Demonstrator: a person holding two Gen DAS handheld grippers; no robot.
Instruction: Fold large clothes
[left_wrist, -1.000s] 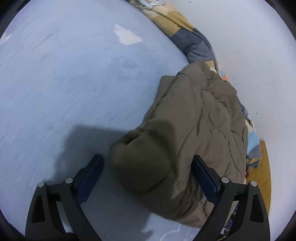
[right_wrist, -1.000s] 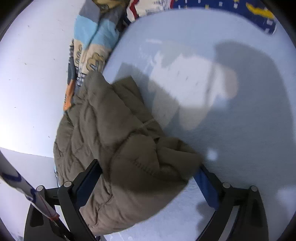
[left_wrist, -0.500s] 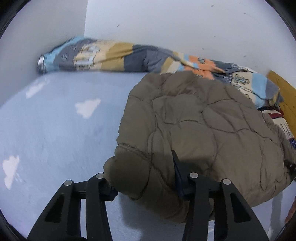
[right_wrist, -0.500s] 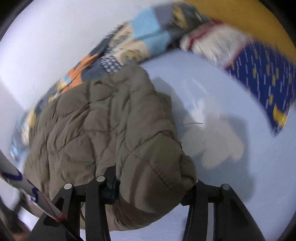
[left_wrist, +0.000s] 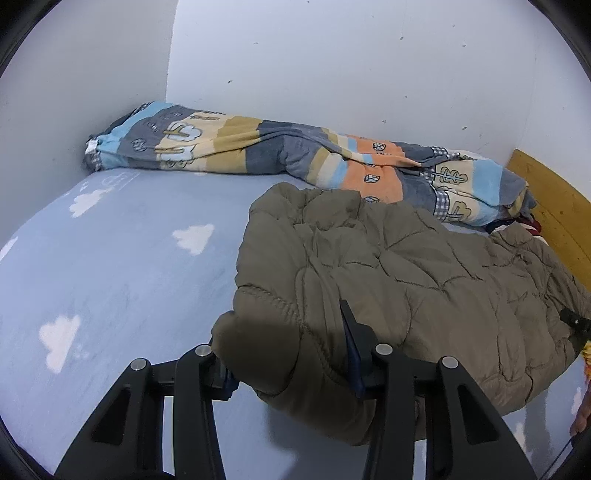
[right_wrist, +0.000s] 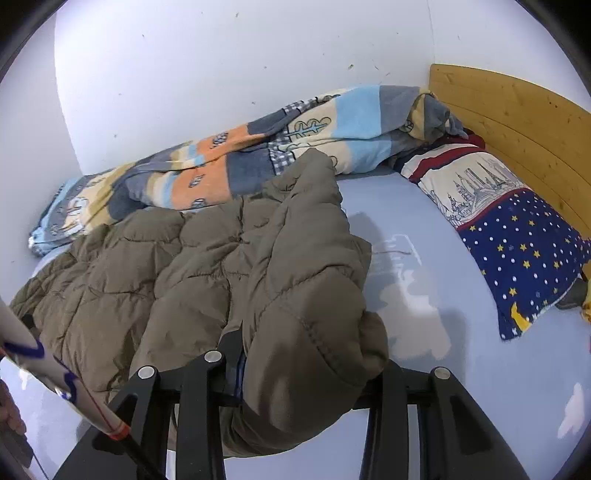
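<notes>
An olive quilted puffer jacket (left_wrist: 406, 280) lies bunched on the light blue cloud-print bed sheet (left_wrist: 129, 277). My left gripper (left_wrist: 284, 350) is shut on a padded corner of its near left edge and holds that corner raised off the sheet. In the right wrist view the same jacket (right_wrist: 184, 266) spreads leftward. The jaws of my right gripper (right_wrist: 306, 362) are closing on a thick fold at the jacket's near right edge, and the pads press into it. The fabric hides the right fingertip.
A striped patchwork blanket (left_wrist: 258, 147) lies rolled along the white wall behind the jacket. A star-print pillow (right_wrist: 517, 236) rests against the wooden headboard (right_wrist: 517, 118) at right. Bare sheet (right_wrist: 424, 332) lies between jacket and pillow. A white marked rod (right_wrist: 37, 365) crosses the lower left.
Both grippers went from open around the jacket's edges to shut on them. Both have risen and rolled, lifting the near edge, so wall, blanket and headboard now show.
</notes>
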